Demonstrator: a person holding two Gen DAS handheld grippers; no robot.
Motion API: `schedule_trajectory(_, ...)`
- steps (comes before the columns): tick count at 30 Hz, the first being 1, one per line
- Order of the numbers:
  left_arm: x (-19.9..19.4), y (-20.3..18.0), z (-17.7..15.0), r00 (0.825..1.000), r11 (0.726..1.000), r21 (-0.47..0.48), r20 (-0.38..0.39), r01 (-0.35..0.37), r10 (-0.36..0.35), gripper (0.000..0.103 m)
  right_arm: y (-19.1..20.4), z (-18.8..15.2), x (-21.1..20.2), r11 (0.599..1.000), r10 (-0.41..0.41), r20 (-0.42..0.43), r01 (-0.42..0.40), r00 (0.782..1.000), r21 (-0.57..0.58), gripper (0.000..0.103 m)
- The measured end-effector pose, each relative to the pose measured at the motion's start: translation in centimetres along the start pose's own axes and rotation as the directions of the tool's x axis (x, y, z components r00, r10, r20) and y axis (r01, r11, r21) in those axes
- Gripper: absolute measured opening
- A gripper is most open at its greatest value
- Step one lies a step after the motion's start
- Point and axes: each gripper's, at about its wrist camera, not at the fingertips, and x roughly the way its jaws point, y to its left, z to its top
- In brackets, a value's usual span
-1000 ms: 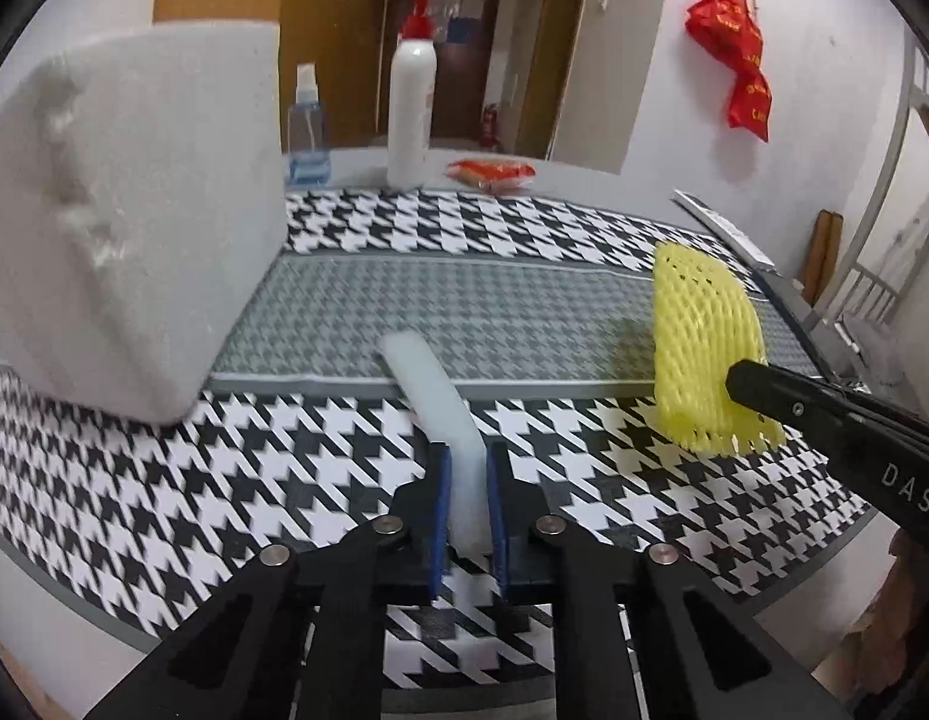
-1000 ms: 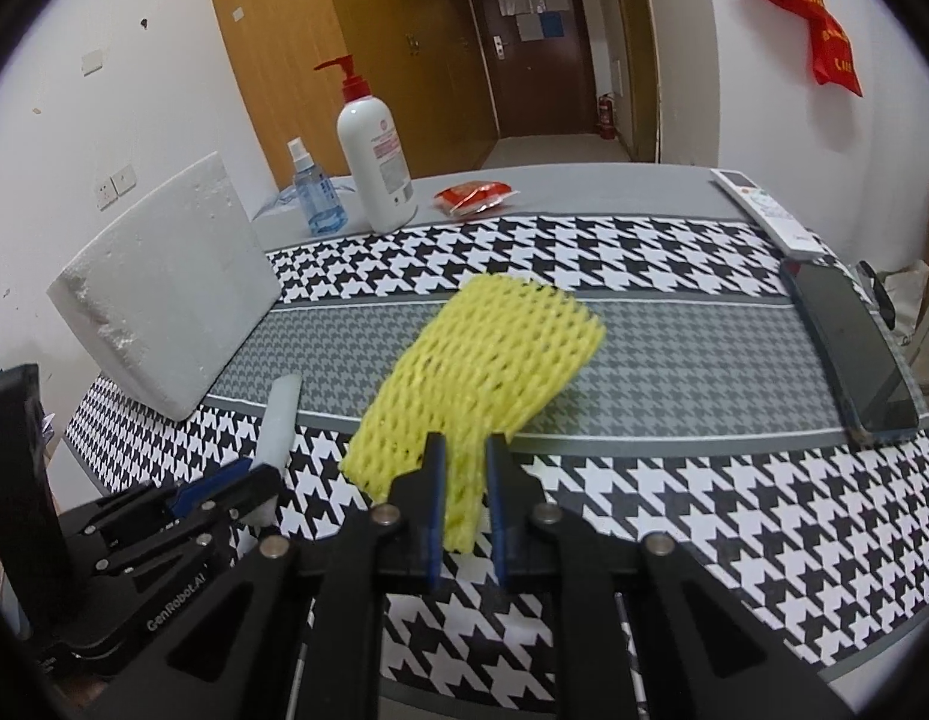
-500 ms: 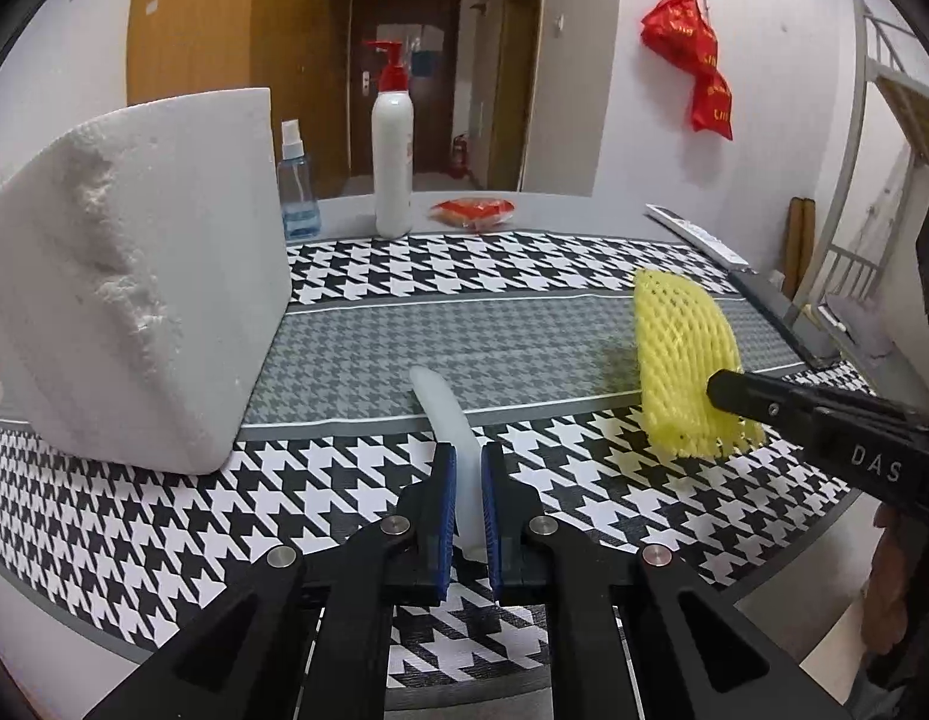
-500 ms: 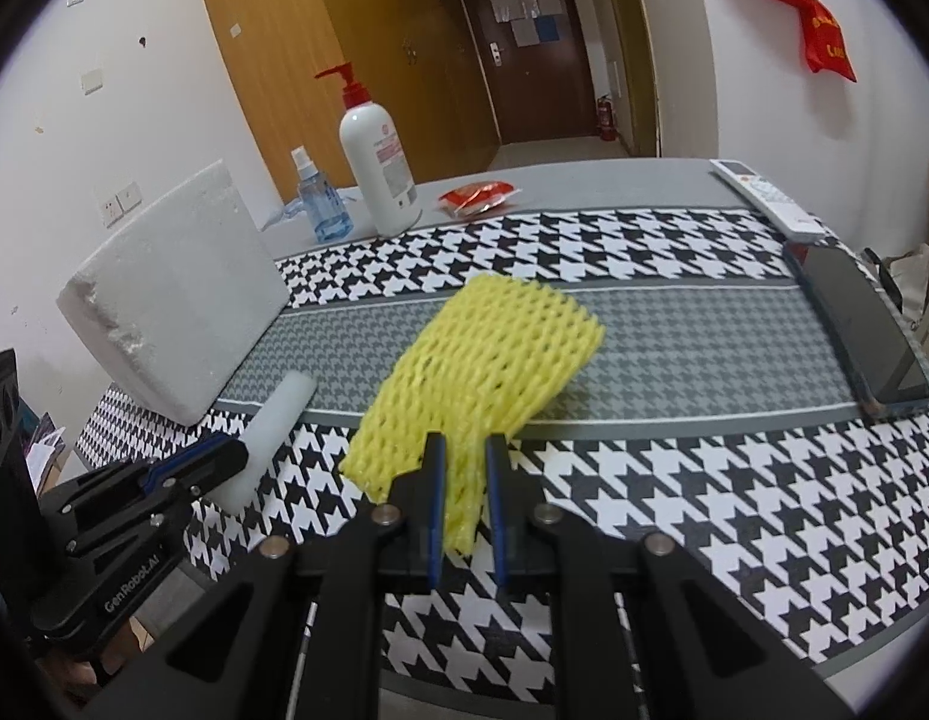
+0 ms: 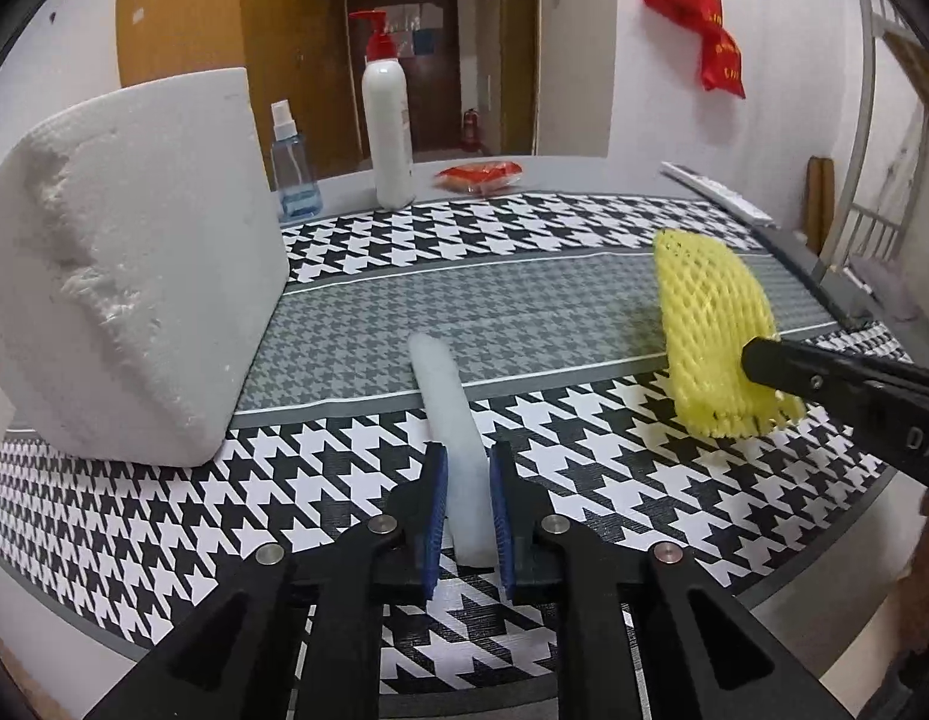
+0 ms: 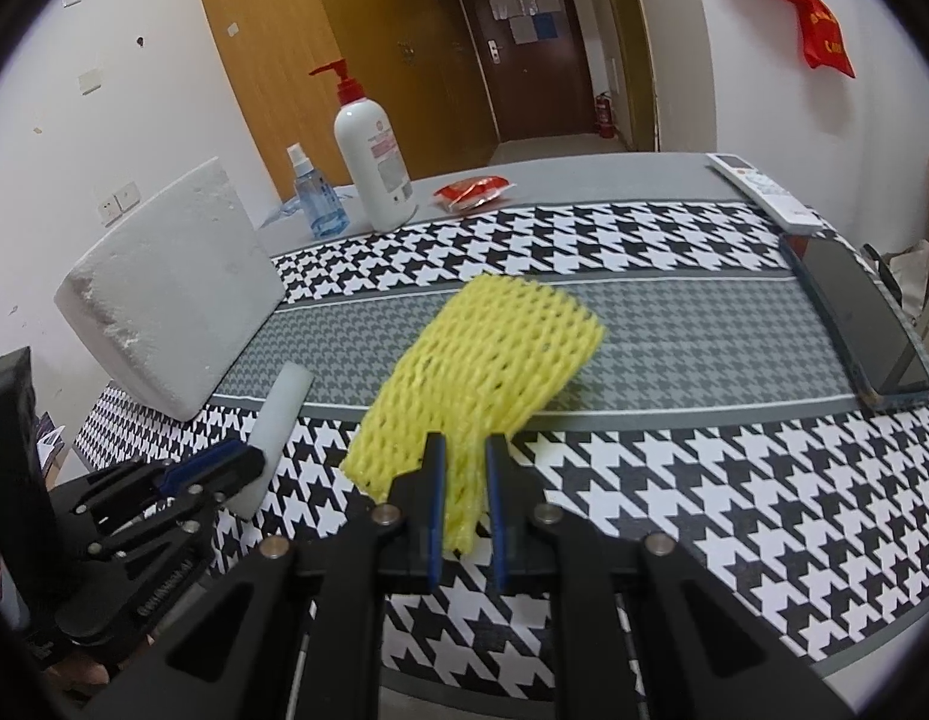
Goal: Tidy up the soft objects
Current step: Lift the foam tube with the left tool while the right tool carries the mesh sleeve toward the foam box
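Note:
My left gripper [image 5: 468,463] is shut on a white foam stick [image 5: 446,396] and holds it over the houndstooth table cloth [image 5: 524,228]; the stick points away from me. My right gripper [image 6: 464,456] is shut on a yellow foam net sleeve [image 6: 488,348] and holds it above the cloth. The sleeve [image 5: 710,324] and the right gripper's black finger [image 5: 824,378] show at the right of the left wrist view. The stick [image 6: 278,420] and left gripper [image 6: 212,468] show at the left of the right wrist view. A big white foam block [image 5: 134,300] stands at the left.
A white pump bottle [image 5: 387,132], a blue spray bottle [image 5: 291,174] and a red packet [image 5: 479,175] stand at the back of the table. A phone [image 6: 854,318] and a remote control [image 6: 764,186] lie at the right edge.
Both grippers have lifted and pulled back a little with their objects still held. The foam block looks farther from the left gripper than before.

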Motion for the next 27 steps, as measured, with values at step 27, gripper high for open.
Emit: schedule_trajectory(27, -0.1, 1.4, 0.5, 1.0, 1.0, -0.01, 0.019, 0.007, -0.007, 0.013, 1.1, 0.6, -1.7, 1.0, 0.006, 0.054, -0.006, 0.999, -0.004, 0.016)
